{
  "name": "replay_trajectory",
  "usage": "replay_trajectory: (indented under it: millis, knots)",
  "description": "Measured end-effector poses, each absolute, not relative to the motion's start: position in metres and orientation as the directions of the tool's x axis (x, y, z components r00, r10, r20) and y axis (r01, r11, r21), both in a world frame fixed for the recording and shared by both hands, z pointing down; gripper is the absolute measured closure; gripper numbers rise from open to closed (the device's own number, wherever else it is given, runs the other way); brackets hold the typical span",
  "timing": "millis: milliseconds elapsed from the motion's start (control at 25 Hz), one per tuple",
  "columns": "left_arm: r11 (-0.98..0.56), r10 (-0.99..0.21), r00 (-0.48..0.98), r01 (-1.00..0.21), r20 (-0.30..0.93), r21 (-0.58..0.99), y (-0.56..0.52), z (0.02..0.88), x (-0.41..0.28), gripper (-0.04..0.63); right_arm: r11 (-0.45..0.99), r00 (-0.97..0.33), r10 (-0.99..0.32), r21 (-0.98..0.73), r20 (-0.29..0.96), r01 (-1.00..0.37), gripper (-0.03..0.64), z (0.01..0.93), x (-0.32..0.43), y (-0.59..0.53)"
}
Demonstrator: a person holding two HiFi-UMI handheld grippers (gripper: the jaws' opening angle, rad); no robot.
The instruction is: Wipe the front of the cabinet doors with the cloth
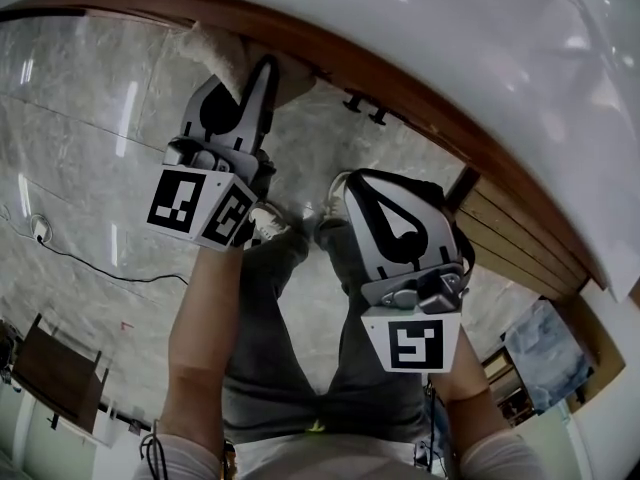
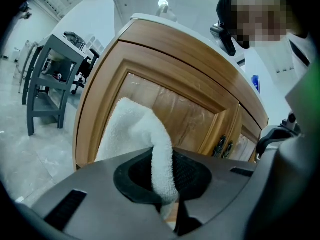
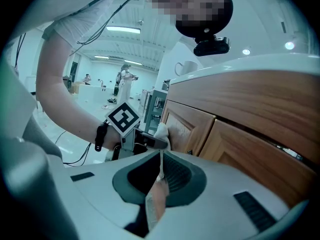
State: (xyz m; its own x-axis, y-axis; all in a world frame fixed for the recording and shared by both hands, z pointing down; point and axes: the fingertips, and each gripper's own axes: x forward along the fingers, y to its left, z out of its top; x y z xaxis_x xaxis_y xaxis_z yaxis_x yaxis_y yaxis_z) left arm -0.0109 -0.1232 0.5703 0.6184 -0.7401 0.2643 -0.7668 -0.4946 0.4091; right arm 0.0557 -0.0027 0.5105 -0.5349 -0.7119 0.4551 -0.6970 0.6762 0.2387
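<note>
White terry cloth (image 2: 132, 134) lies bunched against the upper left part of the wooden cabinet door (image 2: 195, 109), pressed onto its recessed panel, so the wiping looks under way rather than finished. No streak or damp mark shows on the wood, so how much of this door is already covered cannot be told. The neighbouring doors past the dark handles (image 2: 223, 146) seem likely to be left to do. The left gripper (image 2: 167, 184) is clamped tight on a fold of the cloth, with the rest spilling forward over the jaws onto the panel. The right gripper (image 3: 160, 169) hangs away from the cabinet beneath the white countertop (image 1: 450, 38). Its jaws are closed together and nothing can be made out between them.
</note>
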Motion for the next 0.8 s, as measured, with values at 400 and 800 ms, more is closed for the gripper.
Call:
replay_trajectory:
  millis: [400,800]
  knots:
    - [-0.544,-0.696,0.677,-0.715,0.240,0.438,-0.096,0.571,0.028,0.538,0.662,-0.521,-0.725,0.250,0.449,-0.706,0.572,0.508,0.067,0.005]
    - [-0.539,-0.700,0.676,-0.712,0.231,0.450,-0.078,0.561,0.028,0.538,0.669,-0.529,-0.725,0.270,0.442,-0.692,0.572,0.494,0.061,0.013]
